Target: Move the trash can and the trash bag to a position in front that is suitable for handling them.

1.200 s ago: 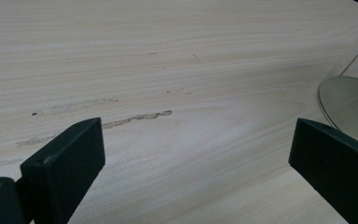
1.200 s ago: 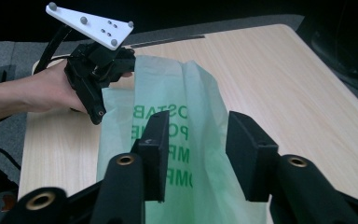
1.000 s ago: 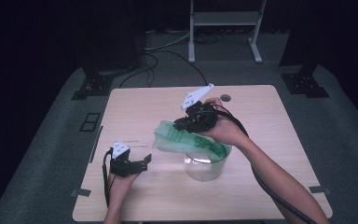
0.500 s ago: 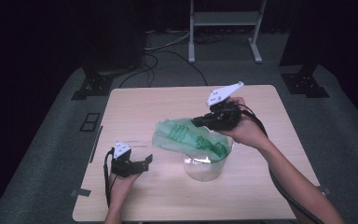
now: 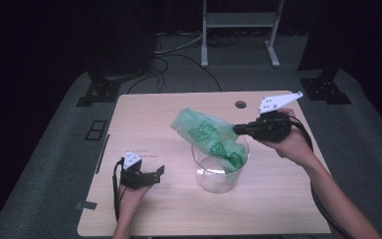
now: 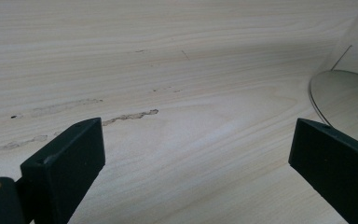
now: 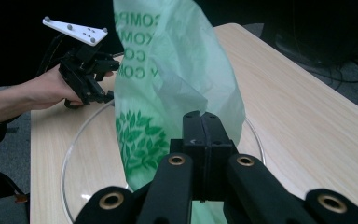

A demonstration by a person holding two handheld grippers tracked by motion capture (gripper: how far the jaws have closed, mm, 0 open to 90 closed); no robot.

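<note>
A green plastic bag (image 5: 206,132) with a printed tree and lettering hangs partly inside a clear glass bowl (image 5: 203,175) at the middle of the wooden table (image 5: 149,114). My right gripper (image 5: 237,130) reaches in from the right above the bowl's rim and is shut on the bag's edge. In the right gripper view the closed jaws (image 7: 200,128) pinch the bag (image 7: 168,79) over the bowl's rim (image 7: 70,154). My left gripper (image 5: 157,172) rests low on the table, left of the bowl, open with nothing in it. The left gripper view has its jaws (image 6: 196,140) wide apart and the bowl's base (image 6: 345,88) at the right.
A round cable hole (image 5: 240,104) sits in the table's far edge. Bare wood lies to the left and in front of the bowl. Behind the table stand a metal rack (image 5: 238,20), black stand feet (image 5: 99,92) and loose cables (image 5: 179,47) on the grey floor.
My right gripper has moved to the right, drawing the bag's edge with it, so the bag now stretches across the bowl. The left gripper has stayed put.
</note>
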